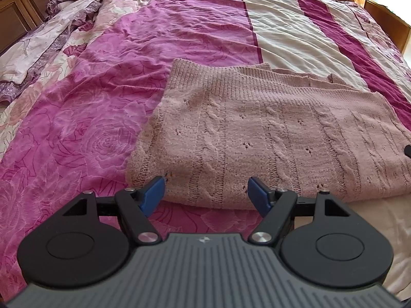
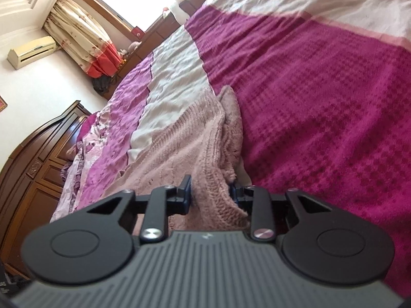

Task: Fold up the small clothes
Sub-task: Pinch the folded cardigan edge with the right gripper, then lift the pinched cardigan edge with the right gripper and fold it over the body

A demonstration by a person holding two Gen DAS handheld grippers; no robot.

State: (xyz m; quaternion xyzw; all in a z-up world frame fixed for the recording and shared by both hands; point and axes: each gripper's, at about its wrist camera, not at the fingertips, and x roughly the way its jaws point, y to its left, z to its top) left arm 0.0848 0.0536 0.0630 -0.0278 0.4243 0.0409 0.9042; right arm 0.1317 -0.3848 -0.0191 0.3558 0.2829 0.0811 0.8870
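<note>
A pale pink cable-knit sweater point(image 1: 257, 131) lies folded flat on the bed. My left gripper point(image 1: 206, 192) is open and empty, its blue fingertips just at the sweater's near folded edge. In the right wrist view the same sweater point(image 2: 185, 141) runs away from me, and my right gripper point(image 2: 210, 192) is shut on its bunched knit edge, with cloth pinched between the fingers. A dark tip of the right gripper point(image 1: 407, 150) shows at the sweater's right edge in the left wrist view.
The bed has a pink rose-print, white and magenta striped cover point(image 1: 205, 25). Floral pillows and crumpled bedding point(image 1: 64, 25) lie at the far left by a dark wooden headboard point(image 2: 38, 159). A window with curtains point(image 2: 84, 36) is beyond the bed.
</note>
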